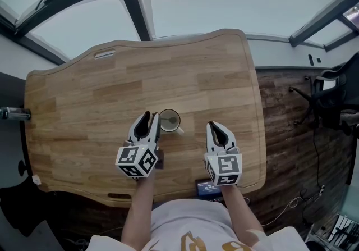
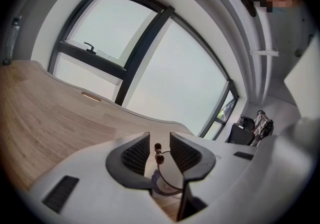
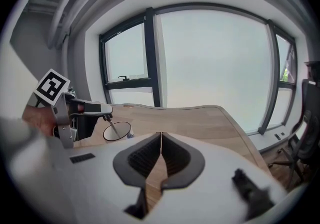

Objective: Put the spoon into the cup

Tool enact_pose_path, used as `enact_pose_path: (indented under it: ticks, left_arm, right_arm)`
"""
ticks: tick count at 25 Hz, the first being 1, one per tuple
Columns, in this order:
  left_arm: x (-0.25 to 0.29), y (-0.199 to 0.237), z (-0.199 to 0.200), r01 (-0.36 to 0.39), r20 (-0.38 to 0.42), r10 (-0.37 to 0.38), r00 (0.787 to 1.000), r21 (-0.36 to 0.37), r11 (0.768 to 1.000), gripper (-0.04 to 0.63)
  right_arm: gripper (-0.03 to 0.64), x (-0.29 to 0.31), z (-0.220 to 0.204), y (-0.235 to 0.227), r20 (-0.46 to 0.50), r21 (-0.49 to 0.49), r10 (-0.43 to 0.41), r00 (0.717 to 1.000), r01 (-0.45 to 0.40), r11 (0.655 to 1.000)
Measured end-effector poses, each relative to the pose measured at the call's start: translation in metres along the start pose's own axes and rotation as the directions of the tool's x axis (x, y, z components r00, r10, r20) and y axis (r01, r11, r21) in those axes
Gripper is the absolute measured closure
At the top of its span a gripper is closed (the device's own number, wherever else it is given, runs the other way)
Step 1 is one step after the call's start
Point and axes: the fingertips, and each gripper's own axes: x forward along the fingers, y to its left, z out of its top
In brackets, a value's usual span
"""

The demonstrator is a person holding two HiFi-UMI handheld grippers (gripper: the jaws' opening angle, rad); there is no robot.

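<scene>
The spoon (image 2: 158, 150) stands in the cup (image 1: 170, 121), on the near half of the wooden table (image 1: 84, 104). The left gripper (image 1: 150, 116) sits just left of the cup, fingers spread, with the spoon's handle between them but not pinched. Further right, the right gripper (image 1: 216, 127) has its fingers pressed together and holds nothing.

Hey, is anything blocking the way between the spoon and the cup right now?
Nothing visible does. The spoon already stands inside the cup, and the top of its handle rises between the open jaws of the left gripper.
</scene>
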Motion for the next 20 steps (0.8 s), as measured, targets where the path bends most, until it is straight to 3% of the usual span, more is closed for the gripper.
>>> enact_pose_path:
  ticks: [5, 13, 20]
  left_arm:
    - [-0.006, -0.002, 0.007, -0.024, 0.025, 0.023, 0.999, 0.04, 0.999, 0.485]
    - [-0.021, -0.009, 0.016, -0.052, 0.042, 0.048, 0.998, 0.116, 0.992, 0.568]
    - [-0.043, -0.025, 0.027, -0.028, 0.051, 0.02, 0.999, 0.169, 0.985, 0.581]
  right_arm:
    - [0.584, -0.006, 0.007, 0.0, 0.023, 0.006, -0.009, 1.0, 0.009, 1.0]
    - [0.584, -0.02, 0.023, 0.002, 0.067, -0.006, -0.016, 0.998, 0.017, 1.0]
    - [0.586, -0.038, 0.036, 0.012, 0.102, -0.024, -0.021, 0.995, 0.024, 0.999]
